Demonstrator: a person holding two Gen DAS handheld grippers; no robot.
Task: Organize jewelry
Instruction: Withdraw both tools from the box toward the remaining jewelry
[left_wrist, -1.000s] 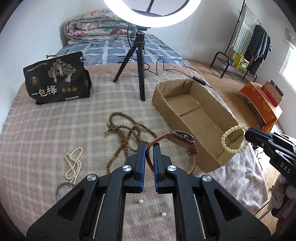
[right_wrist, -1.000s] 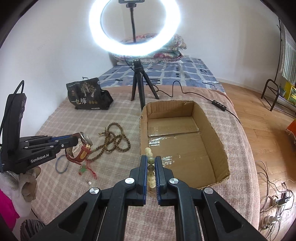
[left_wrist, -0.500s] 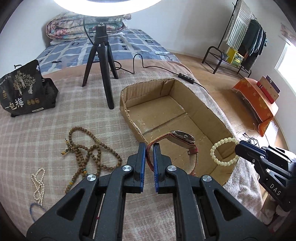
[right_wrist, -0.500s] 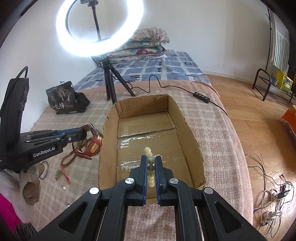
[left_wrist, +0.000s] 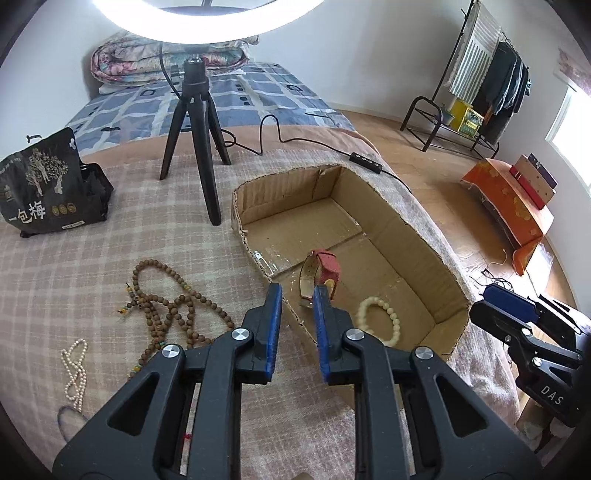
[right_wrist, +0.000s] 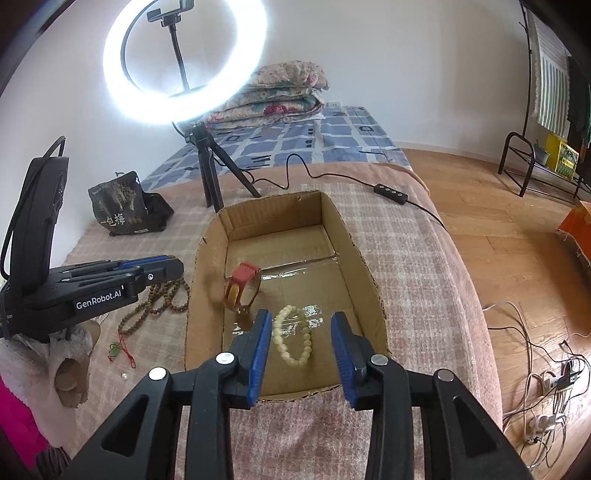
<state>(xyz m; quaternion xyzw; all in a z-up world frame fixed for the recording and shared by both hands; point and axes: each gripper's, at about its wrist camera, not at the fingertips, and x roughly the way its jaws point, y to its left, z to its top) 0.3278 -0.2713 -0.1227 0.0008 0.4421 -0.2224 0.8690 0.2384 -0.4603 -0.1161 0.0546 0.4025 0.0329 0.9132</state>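
Observation:
An open cardboard box (left_wrist: 417, 240) (right_wrist: 365, 266) lies on the checked blanket. Inside it lie a red-strapped watch (left_wrist: 323, 273) (right_wrist: 242, 286) and a pale bead bracelet (left_wrist: 380, 321) (right_wrist: 293, 334). My left gripper (left_wrist: 297, 295) is open and empty above the box's near left wall, the watch just beyond its tips. My right gripper (right_wrist: 301, 323) is open and empty above the box's near end, with the bracelet below between its fingers. A brown bead necklace (left_wrist: 166, 306) (right_wrist: 162, 299) and a pearl strand (left_wrist: 75, 369) lie on the blanket left of the box.
A ring light on a black tripod (left_wrist: 195, 147) (right_wrist: 207, 173) stands behind the box, its cable (left_wrist: 365, 160) running past the far end. A black snack bag (left_wrist: 48, 188) (right_wrist: 125, 210) sits far left. A blue ring (left_wrist: 64, 417) and red cord charm (right_wrist: 120, 345) lie on the blanket.
Both grippers moved over the box and opened. The watch dropped from the left gripper and the bead bracelet from the right; both now lie inside the box.

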